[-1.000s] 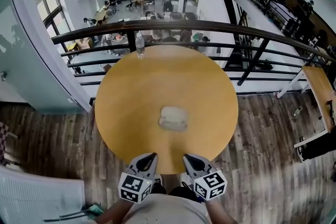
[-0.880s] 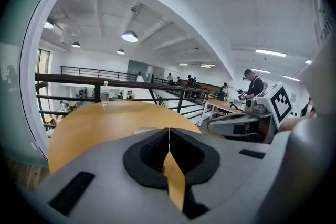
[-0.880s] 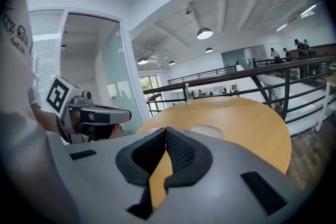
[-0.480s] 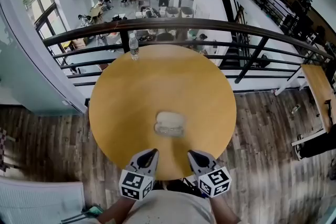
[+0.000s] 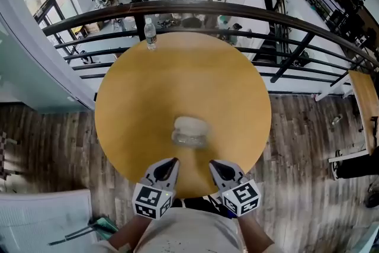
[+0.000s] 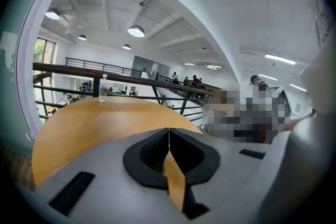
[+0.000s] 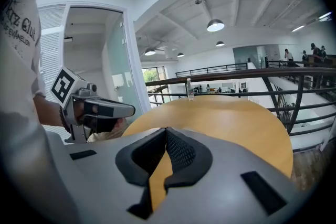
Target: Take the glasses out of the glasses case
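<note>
A pale case point(image 5: 190, 130) is seen lying near the middle of a round table point(image 5: 130, 98) on a balcony. The glasses are presumably inside it, and whether its lid is up cannot be told from the head view. The task is judged not yet begun.

Trouble is most likely to be caused if the light case is approached with one gripper only. It could then be pushed across the smooth top toward the edge rather than opened. The glasses could also be bent or scratched if pinched by a lens or a thin arm. A bottle point(image 5: 150, 34) at the far rim, by the railing point(image 5: 284, 15), is well apart from the work.

The left gripper point(image 5: 168, 166) and right gripper point(image 5: 217, 166) are held over the near edge, short of the case, and neither is touching it. In each gripper view the jaws are pressed together, with nothing between them.
</note>
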A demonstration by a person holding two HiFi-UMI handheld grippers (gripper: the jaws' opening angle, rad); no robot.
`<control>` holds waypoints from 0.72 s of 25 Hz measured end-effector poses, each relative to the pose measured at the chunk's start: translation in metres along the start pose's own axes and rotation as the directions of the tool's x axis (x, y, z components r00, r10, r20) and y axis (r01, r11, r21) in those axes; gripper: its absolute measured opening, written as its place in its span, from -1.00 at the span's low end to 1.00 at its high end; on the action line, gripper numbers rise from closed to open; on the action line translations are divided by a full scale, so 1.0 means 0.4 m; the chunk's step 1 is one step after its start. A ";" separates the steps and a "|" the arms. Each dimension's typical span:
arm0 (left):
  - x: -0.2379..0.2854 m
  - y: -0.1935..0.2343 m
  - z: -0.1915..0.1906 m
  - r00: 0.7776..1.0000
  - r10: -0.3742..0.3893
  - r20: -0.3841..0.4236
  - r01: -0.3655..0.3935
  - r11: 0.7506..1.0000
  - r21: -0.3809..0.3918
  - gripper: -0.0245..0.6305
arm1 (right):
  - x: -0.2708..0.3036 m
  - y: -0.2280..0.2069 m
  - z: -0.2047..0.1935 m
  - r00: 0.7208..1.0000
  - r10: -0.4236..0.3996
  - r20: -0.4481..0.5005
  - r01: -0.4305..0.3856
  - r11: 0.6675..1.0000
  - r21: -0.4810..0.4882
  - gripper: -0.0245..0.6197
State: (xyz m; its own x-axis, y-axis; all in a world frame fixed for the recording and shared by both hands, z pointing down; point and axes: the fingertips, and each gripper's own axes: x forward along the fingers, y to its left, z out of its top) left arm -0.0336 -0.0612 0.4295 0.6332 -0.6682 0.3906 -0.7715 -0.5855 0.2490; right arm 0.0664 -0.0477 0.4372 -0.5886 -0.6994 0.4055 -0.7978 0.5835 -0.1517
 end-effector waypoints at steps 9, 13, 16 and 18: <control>0.091 0.085 -0.045 0.999 0.029 -0.037 -0.029 1.000 0.007 -0.85 | 0.133 -0.066 -0.055 0.996 0.035 -0.081 -0.040 0.997 -0.059 -0.85; 0.128 0.107 -0.071 0.997 0.042 -0.063 -0.042 0.999 -0.004 -0.85 | 0.182 -0.101 -0.076 0.992 0.054 -0.110 -0.062 0.995 -0.072 -0.85; 0.170 0.134 -0.087 0.996 0.050 -0.072 -0.050 0.999 0.006 -0.85 | 0.235 -0.143 -0.089 0.991 0.058 -0.119 -0.067 0.995 -0.078 -0.85; 0.187 0.143 -0.101 0.995 0.054 -0.079 -0.055 0.999 -0.004 -0.85 | 0.263 -0.164 -0.104 0.989 0.060 -0.137 -0.072 0.994 -0.086 -0.85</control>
State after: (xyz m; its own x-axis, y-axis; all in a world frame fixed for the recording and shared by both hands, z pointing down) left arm -0.0330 -0.1263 0.5089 0.5836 -0.6604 0.4726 -0.8051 -0.5465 0.2304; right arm 0.0625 -0.1423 0.5274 -0.6122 -0.6000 0.5149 -0.7388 0.6661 -0.1022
